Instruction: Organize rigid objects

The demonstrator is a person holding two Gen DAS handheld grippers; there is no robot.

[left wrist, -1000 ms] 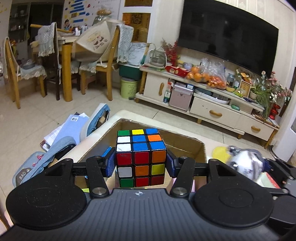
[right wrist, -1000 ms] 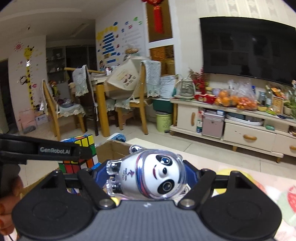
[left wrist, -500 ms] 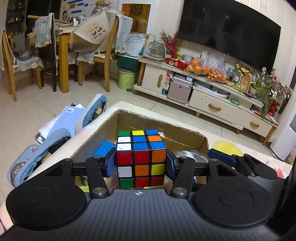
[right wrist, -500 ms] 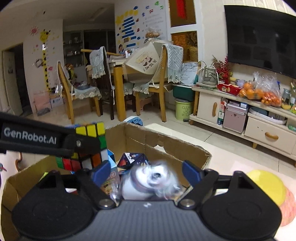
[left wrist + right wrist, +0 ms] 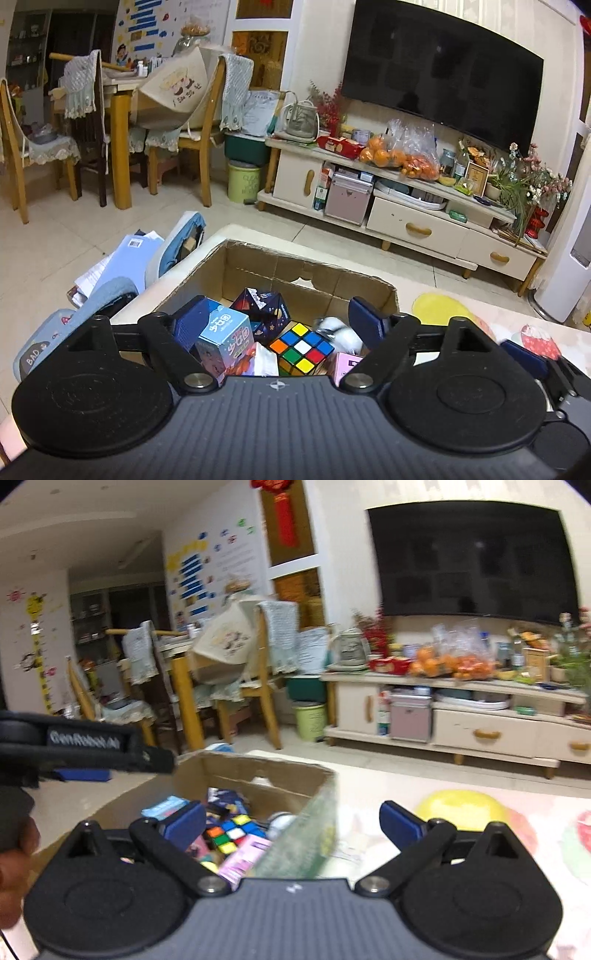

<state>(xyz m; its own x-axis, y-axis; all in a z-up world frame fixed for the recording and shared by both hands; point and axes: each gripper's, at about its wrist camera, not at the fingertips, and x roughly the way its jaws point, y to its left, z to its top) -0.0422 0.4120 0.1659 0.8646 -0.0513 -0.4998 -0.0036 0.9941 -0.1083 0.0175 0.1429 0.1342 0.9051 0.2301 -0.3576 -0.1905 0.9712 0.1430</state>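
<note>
both our grippers, left (image 5: pixel 280 321) and right (image 5: pixel 291 821), had just spread their fingers empty; the cube (image 5: pixel 301 347) and panda figure (image 5: pixel 341 334) now lay inside the cardboard box (image 5: pixel 258 258).

A scrambled puzzle cube (image 5: pixel 301 349) is seen lying tilted inside the open cardboard box (image 5: pixel 258 263), near the middle of its floor, among small cartons. A white, rounded panda figure (image 5: pixel 341 334), blurred, is found just beside the cube, toward the box's right wall. Both are seen resting in the box, gripped by nothing.
</note>
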